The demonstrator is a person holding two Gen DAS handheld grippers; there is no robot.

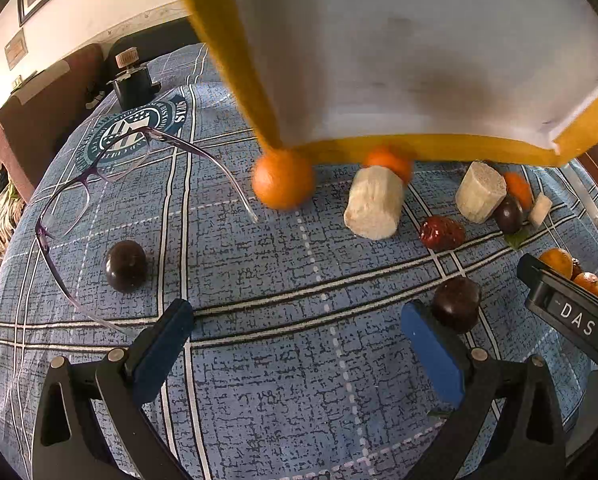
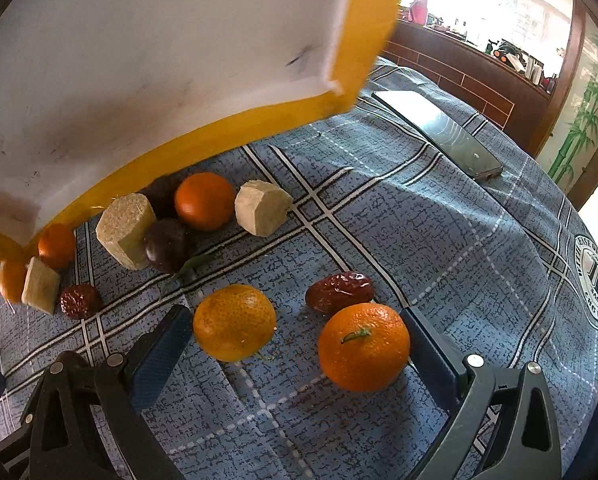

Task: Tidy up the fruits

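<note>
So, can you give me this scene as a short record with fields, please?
surface: blue plaid cloth
container: yellow tray, tilted above the fruit
left gripper: open, holding nothing
right gripper: open, two oranges between its fingers
nearest oranges: and
other things: eyeglasses, phone

A woven, matt blue plaid cloth (image 2: 439,240) carries pebbly-skinned oranges (image 2: 363,346), a wrinkled glossy red date (image 2: 339,291), fibrous pale cane pieces (image 2: 262,207) (rough-cut ends), smooth dark plums (image 1: 125,266), and a glassy phone (image 2: 439,130).
</note>
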